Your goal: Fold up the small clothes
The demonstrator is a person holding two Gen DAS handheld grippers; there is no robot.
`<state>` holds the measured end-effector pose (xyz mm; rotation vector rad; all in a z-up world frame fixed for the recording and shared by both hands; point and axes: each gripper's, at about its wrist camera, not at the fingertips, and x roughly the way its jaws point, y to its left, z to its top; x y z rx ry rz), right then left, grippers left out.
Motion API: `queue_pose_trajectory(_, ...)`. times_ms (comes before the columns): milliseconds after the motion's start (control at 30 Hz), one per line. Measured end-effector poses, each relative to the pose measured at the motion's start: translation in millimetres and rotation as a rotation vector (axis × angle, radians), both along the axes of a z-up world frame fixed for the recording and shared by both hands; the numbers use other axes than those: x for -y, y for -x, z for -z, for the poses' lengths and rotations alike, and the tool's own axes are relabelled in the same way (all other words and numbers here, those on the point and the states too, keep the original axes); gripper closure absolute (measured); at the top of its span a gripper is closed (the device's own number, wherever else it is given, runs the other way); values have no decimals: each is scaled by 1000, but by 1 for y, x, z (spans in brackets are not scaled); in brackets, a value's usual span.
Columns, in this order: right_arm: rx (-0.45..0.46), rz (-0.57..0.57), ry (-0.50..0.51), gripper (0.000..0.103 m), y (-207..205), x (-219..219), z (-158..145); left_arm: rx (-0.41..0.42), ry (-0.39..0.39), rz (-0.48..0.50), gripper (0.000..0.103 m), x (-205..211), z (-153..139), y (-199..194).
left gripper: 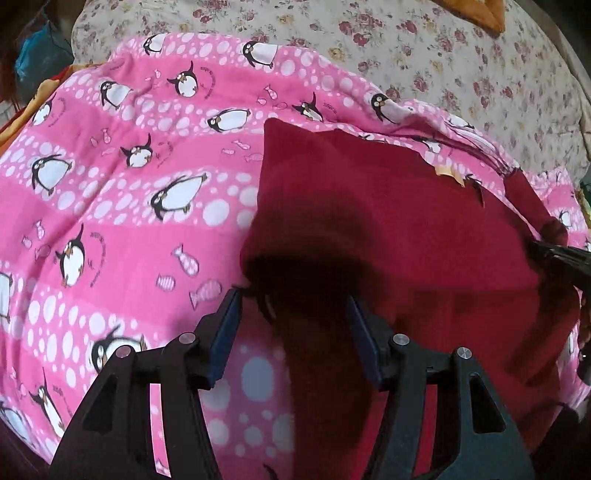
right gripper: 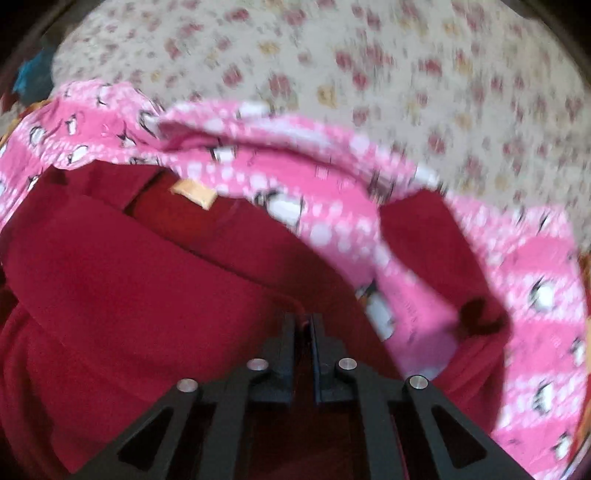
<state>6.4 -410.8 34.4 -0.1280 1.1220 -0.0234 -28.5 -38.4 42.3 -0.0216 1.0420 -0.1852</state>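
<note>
A dark red garment (left gripper: 388,221) lies on a pink penguin-print blanket (left gripper: 122,192). My left gripper (left gripper: 293,299) is open just above the garment's near left edge, its jaws wide apart with a dark fold of cloth between them. The right gripper's tip (left gripper: 554,254) shows at the garment's right edge. In the right wrist view, which is blurred, my right gripper (right gripper: 303,321) is shut on the red garment (right gripper: 129,288) and holds its edge. A small tan label (right gripper: 194,192) sits near the garment's neck, and part of the pink blanket (right gripper: 332,206) lies bunched over the cloth.
The blanket lies on a cream floral bedsheet (left gripper: 443,55) that fills the far side. An orange item (left gripper: 484,13) sits at the top right, and a blue object (left gripper: 37,51) at the far left edge.
</note>
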Motion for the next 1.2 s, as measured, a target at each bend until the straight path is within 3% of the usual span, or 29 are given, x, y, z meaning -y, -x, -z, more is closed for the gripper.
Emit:
queue_pose_trajectory(133,74,-13,-89,60,32,-4,-27,22,19,-15,45,-5,-9,11)
queue_pose_trajectory(167,103,-23,-97,58,42,-7,-34,32,35,-20,45,-5,-13,13)
queue_pose_trajectory(267,84,-95,-108,58,61,-20,-32,60,67,-22,45,0,-24,18)
queue_pose_trajectory(333,26,-83,-73,58,66,-20,-13,73,76,-9,45,8,-31,20)
queue_pose_trajectory(400,5,-59,-114,58,72,-12,-2,85,70,10,45,16,-37,20)
queue_pose_trajectory(533,62,-31,-174,58,90,-2,-23,75,20,24,45,28,-32,6)
queue_pose_trajectory(733,128,31,-192,45,109,19,-41,-13,69,-56,45,19,5,-22)
queue_pose_trajectory(833,160,82,-188,45,114,40,-52,22,85,-66,44,19,6,-18)
queue_pose_trajectory(1033,240,207,-178,45,97,94,-75,94,130,-85,44,14,7,-8)
queue_pose_trajectory(1200,231,247,-164,45,60,114,-73,135,85,-65,44,21,8,-6)
